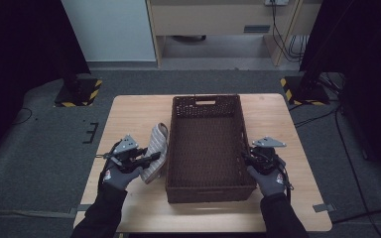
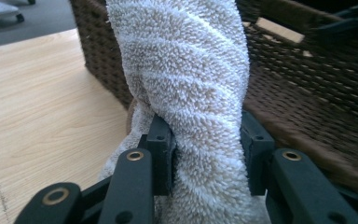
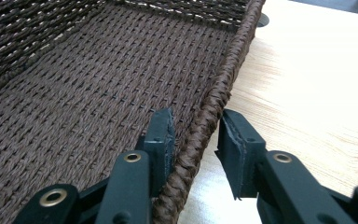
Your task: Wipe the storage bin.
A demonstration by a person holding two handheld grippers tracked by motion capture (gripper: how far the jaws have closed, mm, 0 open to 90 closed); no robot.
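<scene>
We have the towel [image 1: 156,151] pinched in our left hand-held gripper [image 1: 151,157], outside the basket [image 1: 204,191] at its nine o'clock, our right hand-held gripper [image 1: 244,157] straddles the three o'clock rim unclamped, so dropping the towel in remains.

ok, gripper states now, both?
Left gripper: shut on the rolled towel.
Right gripper: jaws straddle the basket rim; a gap shows at one pad, so open.

A light wooden bench [image 1: 129,111] carries a dark brown woven basket [image 1: 204,188] at its middle, and a rolled beige towel [image 1: 156,151] sits just beside the basket's left wall.
</scene>
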